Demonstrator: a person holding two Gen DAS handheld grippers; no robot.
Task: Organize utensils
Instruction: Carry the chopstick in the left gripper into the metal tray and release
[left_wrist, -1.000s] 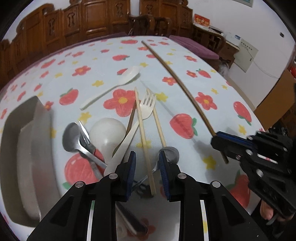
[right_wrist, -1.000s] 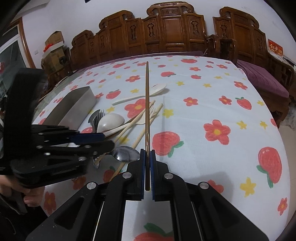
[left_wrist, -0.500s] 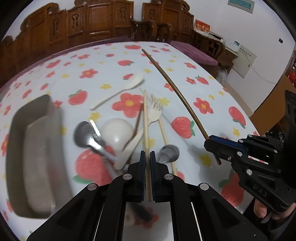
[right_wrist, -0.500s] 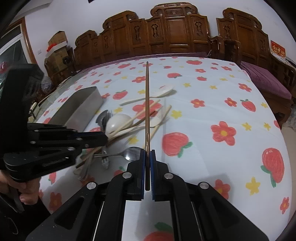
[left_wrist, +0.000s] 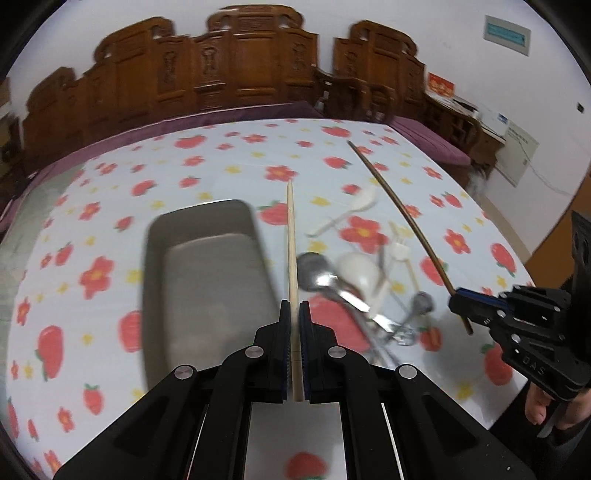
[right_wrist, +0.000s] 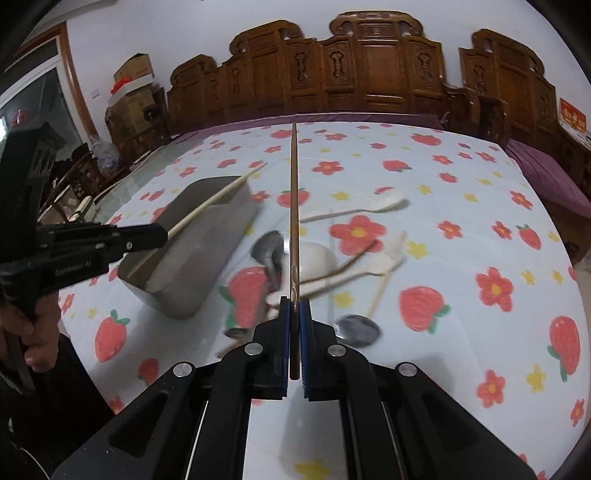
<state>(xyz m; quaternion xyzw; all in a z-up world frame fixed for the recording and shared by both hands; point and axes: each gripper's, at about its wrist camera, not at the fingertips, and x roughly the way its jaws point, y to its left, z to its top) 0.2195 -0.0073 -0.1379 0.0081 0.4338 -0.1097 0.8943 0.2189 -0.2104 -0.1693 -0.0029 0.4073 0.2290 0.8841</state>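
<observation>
Now left gripper (left_wrist: 294, 325) clamps pale chopstick (left_wrist: 291, 236), pointing straight ahead beside tray (left_wrist: 199, 269).

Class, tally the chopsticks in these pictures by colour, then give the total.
Light wooden chopsticks: 2, one in the left tool, one lying loose.
Dark brown chopsticks: 2, one in the right tool, one lying loose.
Total: 4

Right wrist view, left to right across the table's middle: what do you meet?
Black left gripper shut on a pale wooden chopstick → grey metal rectangular tray → dark brown chopstick held upright in the picture by the right gripper → long white plastic spoon.
</observation>
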